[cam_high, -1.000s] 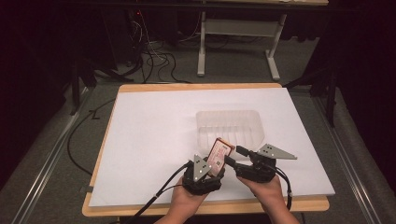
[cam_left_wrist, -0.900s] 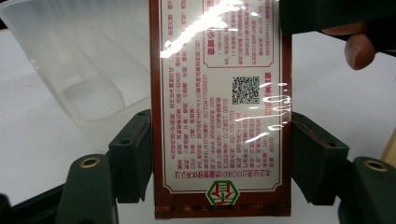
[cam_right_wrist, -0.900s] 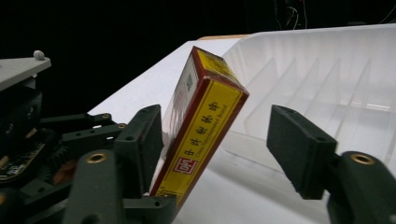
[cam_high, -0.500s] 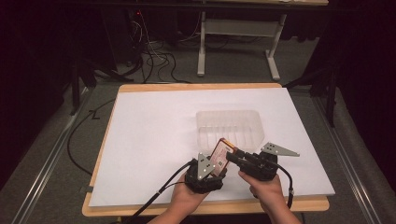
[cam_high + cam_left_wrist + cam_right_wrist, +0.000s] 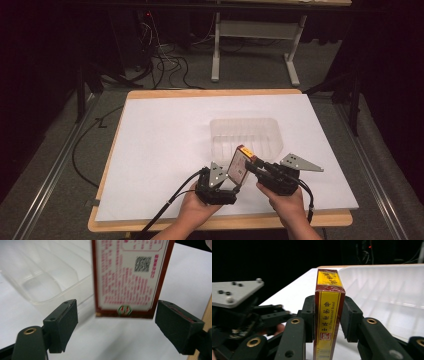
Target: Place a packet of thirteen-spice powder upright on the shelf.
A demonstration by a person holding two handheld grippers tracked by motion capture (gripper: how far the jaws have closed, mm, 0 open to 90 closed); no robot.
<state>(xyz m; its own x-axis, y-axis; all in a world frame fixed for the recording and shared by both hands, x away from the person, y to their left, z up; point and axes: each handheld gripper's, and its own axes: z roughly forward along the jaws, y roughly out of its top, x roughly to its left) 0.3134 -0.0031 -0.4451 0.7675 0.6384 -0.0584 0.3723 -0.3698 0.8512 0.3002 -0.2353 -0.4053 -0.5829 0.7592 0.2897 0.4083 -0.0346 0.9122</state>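
Pinching the red-and-yellow box (image 5: 328,315) by its broad faces, the right tool (image 5: 255,162) holds it upright above the tabletop (image 5: 165,145) just before the clear plastic tray (image 5: 247,136), probably for dropping in, while the left tool (image 5: 117,327) sits spread beneath it.

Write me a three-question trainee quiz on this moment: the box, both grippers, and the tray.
1. True or false: the left gripper is clamped on the box.
2. Which gripper holds the box? A. left B. right C. both
3. Fill in: the clear plastic tray contains ____.

Key
1. False: in the left gripper view its jaws stand open either side of the box, apart from it.
2. B: the right gripper pinches the box's narrow yellow sides.
3. Nothing; its compartments look empty.
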